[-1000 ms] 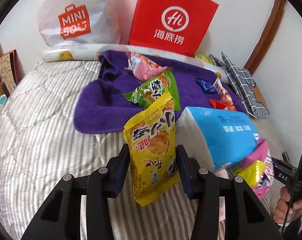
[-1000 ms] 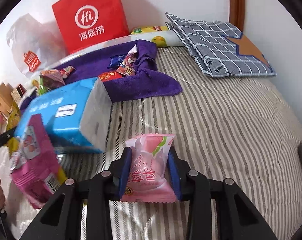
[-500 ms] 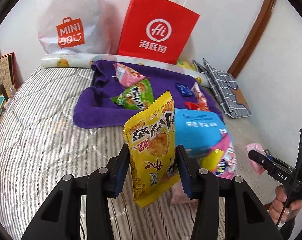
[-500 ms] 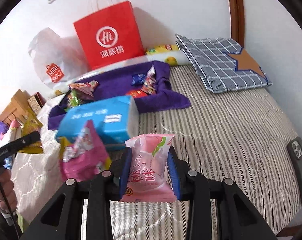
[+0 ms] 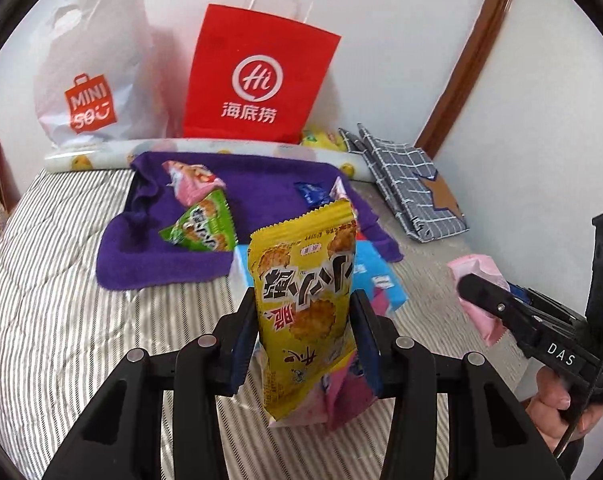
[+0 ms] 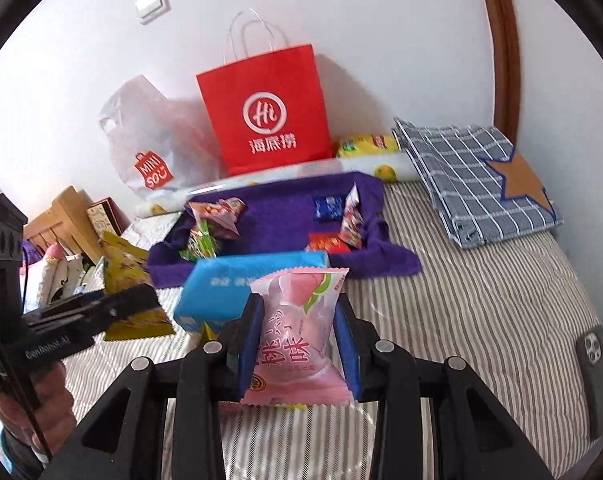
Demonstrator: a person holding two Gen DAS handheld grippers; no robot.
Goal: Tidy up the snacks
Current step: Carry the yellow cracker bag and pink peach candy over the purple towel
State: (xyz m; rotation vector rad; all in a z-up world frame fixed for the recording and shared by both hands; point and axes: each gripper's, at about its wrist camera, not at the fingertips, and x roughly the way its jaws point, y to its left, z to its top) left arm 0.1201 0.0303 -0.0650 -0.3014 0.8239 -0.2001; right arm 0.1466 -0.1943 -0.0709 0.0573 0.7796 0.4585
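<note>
My left gripper (image 5: 303, 316) is shut on a yellow cracker packet (image 5: 307, 300), held upright above the striped bed. My right gripper (image 6: 297, 328) is shut on a pink peach-flavour packet (image 6: 295, 332); that packet (image 5: 477, 280) and the gripper's black finger (image 5: 497, 300) also show at the right of the left wrist view. A purple towel (image 5: 269, 200) near the wall carries a pink packet (image 5: 191, 180), a green packet (image 5: 203, 228), a blue sweet (image 6: 328, 207) and red wrappers (image 6: 327, 242). A blue tissue pack (image 6: 241, 292) lies in front of the towel. More pink packets (image 5: 347, 396) sit beneath the yellow one.
A red paper bag (image 5: 257, 76) and a white plastic bag (image 5: 93, 76) stand against the wall. Folded checked cloth (image 6: 473, 176) lies at the right, a phone (image 6: 591, 352) near the bed's right edge. Boxes and clutter (image 6: 73, 224) are beside the bed at left.
Both grippers have risen with their packets still gripped, so the bags and the towel now look farther away and lower. The right gripper with its pink packet has come into the left wrist view.
</note>
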